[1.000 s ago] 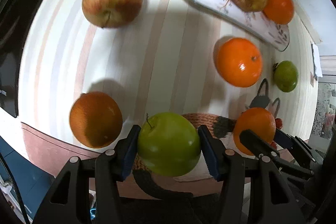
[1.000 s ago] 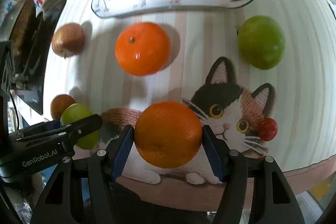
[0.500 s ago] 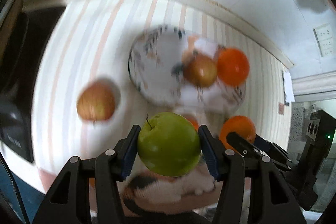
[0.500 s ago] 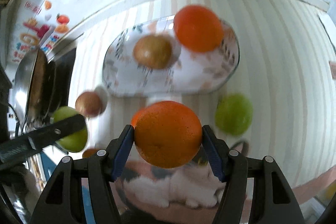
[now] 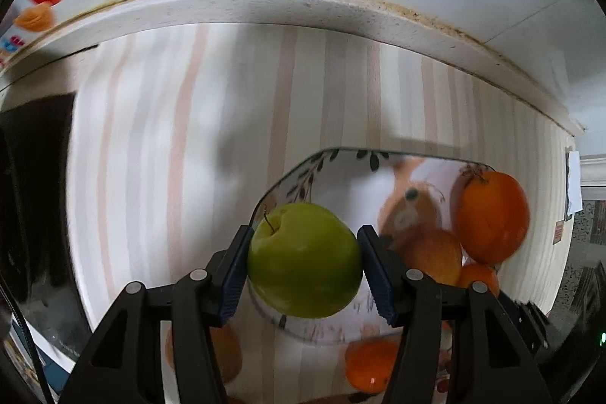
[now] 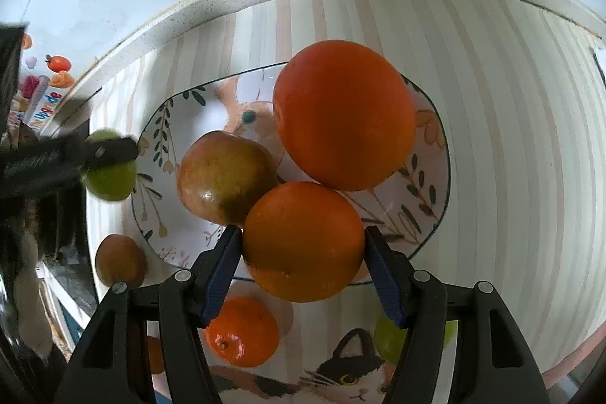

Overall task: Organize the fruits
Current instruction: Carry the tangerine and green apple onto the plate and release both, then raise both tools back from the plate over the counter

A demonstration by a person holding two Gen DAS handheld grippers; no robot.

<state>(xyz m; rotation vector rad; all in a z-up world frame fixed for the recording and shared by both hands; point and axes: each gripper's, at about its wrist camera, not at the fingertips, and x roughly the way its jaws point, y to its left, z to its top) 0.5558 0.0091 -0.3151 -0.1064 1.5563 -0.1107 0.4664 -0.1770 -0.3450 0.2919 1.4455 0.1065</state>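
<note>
- Left tongs: clamped on a green apple, blue pads pressed against both its sides, stem up and to the left. The apple hangs clear of the surface, over the near-left rim of the patterned plate.
- Right tongs: clamped on an orange, pads tight on both flanks. The fruit is held over the near half of the same plate.
- On the plate, beyond the right tongs: a large orange directly ahead, and a red-green apple ahead and to the left. The two appear to touch each other.
- Off the plate, on the striped mat covering the worktop: a small orange below and behind the right tongs' left pad; a brownish apple well to their left; a green fruit partly hidden behind the right pad.
- In the right wrist view the left tongs enter from the left edge, the green apple at the plate's left rim.
- A cat print shows on the mat beneath the right tongs.
</note>
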